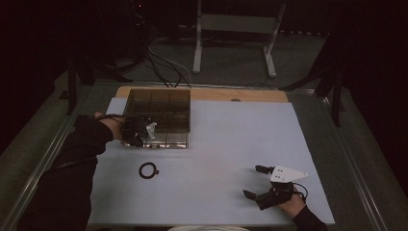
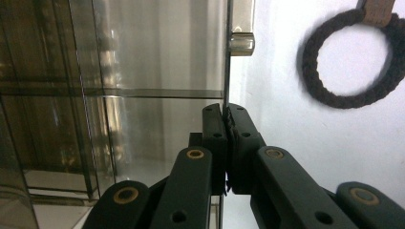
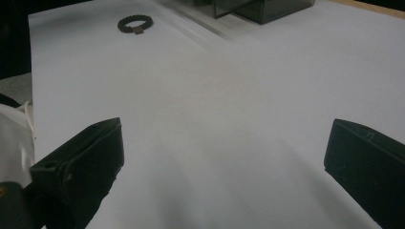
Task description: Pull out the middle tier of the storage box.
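**Thin lid edge pinched in the left jaws; a slip is the main risk**

The left gripper (image 1: 139, 131) is pinching the near edge of the smoky, transparent plastic compartment box (image 1: 159, 108), at the far left of the white table mat (image 1: 231, 144). In the left gripper view its jaws are standing closed on a thin clear panel (image 2: 224, 71), apparently the lid's edge, with a small clear latch tab (image 2: 241, 43) just beyond the fingertips. The hold is taking in little of the smooth, thin plastic, so it is likely to slide out if the hand pulls or twists sharply. The light box may also be dragged or tipped, since nothing is bracing it.

The dark braided cord ring with a small tan tag (image 1: 148, 170) is lying flat on the mat, near the box's front edge, where a skidding box could be pushing into it.

The right gripper (image 1: 260, 182) is hovering well apart at the near right, jaws wide and holding nothing.
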A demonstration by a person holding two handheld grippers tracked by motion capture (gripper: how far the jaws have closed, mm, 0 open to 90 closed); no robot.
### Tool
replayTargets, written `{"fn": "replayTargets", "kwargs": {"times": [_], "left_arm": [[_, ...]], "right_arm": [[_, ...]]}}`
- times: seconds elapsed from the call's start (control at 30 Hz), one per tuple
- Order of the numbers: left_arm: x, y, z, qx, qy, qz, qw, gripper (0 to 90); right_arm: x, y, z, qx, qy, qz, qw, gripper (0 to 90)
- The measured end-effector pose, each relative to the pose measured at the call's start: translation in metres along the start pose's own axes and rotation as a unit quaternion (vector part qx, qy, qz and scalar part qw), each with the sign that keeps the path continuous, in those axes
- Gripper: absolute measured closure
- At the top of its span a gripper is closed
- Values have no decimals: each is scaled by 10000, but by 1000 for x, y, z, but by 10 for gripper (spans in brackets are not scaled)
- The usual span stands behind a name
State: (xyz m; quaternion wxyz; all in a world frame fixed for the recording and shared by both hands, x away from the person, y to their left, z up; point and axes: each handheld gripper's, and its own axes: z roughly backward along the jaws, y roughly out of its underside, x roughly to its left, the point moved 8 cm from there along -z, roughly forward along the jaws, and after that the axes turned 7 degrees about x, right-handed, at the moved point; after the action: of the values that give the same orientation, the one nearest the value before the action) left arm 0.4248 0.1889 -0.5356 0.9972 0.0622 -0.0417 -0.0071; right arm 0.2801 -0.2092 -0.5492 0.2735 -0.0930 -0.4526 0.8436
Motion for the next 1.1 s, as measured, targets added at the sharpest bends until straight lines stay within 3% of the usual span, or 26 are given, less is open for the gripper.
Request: {"fn": "replayTargets", "kwargs": {"times": [0.37,0.63,0.83,1.1], "left_arm": [[-4,-1,-4,-41,78,67,9999,893],[-5,0,-8,-189,126,284,9993,866],[-5,1,-8,-233,56,243,9994,885],[-3,1,-7,-331,159,298,9989,888]], "right_arm": [[1,1,-1,40,-19,38,10000,0],[1,1,-1,50,-19,36,10000,0],[1,1,-2,63,-16,32,10000,0],[1,1,-2,68,-8,32,10000,0]]}}
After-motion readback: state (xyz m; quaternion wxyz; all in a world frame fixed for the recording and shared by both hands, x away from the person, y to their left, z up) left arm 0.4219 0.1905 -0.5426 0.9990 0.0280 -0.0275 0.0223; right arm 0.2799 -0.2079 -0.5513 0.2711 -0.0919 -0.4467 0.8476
